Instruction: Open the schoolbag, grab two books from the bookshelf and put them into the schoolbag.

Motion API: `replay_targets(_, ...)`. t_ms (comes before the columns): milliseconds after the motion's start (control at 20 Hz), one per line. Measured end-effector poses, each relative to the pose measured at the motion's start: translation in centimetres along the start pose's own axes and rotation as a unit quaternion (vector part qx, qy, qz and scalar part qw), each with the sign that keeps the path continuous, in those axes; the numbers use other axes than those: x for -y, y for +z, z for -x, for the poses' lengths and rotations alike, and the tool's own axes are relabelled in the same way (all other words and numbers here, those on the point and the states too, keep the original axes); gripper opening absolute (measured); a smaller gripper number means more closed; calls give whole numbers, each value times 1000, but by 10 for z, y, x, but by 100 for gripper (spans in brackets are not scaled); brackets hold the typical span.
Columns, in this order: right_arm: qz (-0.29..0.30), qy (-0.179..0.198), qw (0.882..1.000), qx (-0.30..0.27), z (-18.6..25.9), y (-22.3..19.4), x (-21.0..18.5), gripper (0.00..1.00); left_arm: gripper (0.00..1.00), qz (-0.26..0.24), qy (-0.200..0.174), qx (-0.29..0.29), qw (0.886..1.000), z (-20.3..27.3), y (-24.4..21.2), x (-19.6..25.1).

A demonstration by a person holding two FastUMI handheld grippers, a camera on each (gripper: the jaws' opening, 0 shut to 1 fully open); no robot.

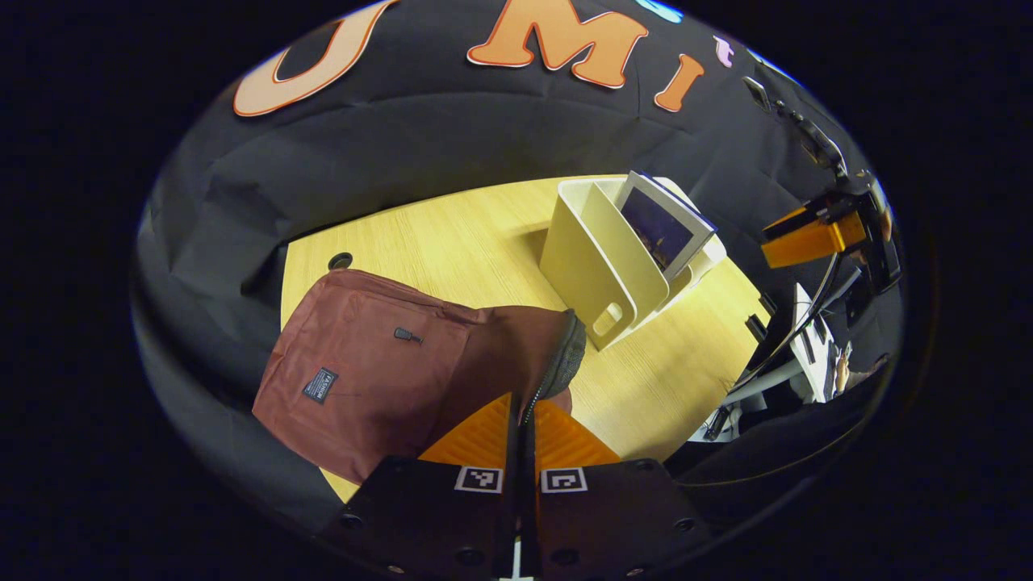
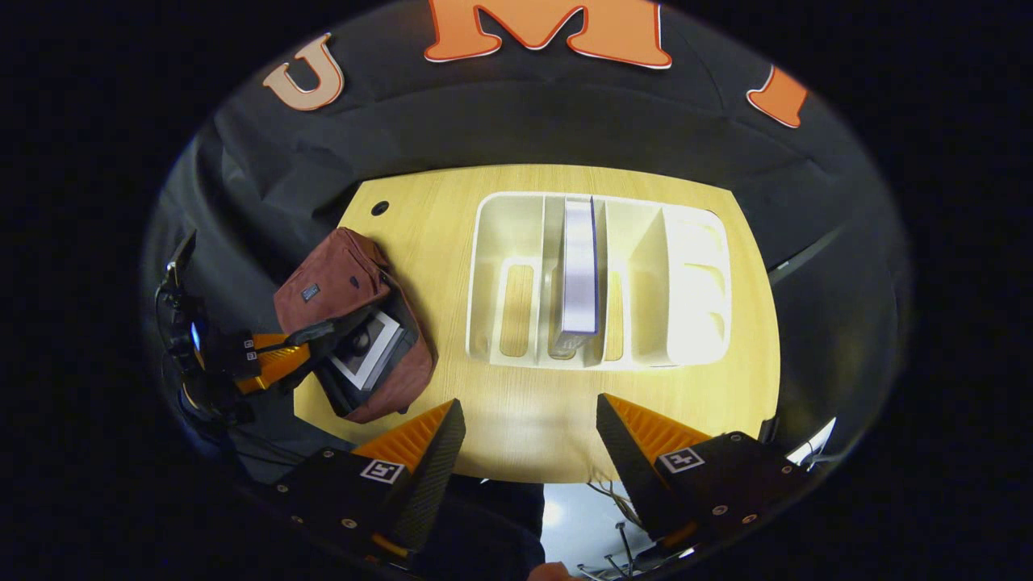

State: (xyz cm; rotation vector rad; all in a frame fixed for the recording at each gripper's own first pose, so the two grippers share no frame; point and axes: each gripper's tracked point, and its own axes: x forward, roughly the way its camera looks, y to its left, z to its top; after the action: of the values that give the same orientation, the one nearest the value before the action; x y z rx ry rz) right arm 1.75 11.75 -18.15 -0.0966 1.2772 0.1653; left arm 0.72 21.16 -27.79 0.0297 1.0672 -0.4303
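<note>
1. Pale wooden bench carries everything; the left claw is closed, pinching the schoolbag mouth edge and holding it open.
2. The right claw gapes wide, empty, above the bookshelf.
3. Straight ahead stands the remaining book, spine up, long axis pointing away; it should descend squarely over it.
4. One book already lies inside the bag, off left.

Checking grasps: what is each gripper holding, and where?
Left gripper pinches the maroon fabric schoolbag by its open zipper edge. Right gripper holds nothing.
</note>
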Motion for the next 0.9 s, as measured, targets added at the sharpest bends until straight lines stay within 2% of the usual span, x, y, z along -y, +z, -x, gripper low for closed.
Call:
replay_targets(150, 3, -5, 1000, 3, -3, 26, 13, 98, 3, 9, 4, -2, 1000, -2, 0, 0)
replay_targets(400, 15, -8, 1000, -20, -44, 53, 25, 98, 3, 28, 13, -9, 999, -3, -3, -2)
replay_targets(900, 19, -17, 997, -74, -126, 75, 34, 98, 3, 61, 34, -22, 997, -13, -7, -9)
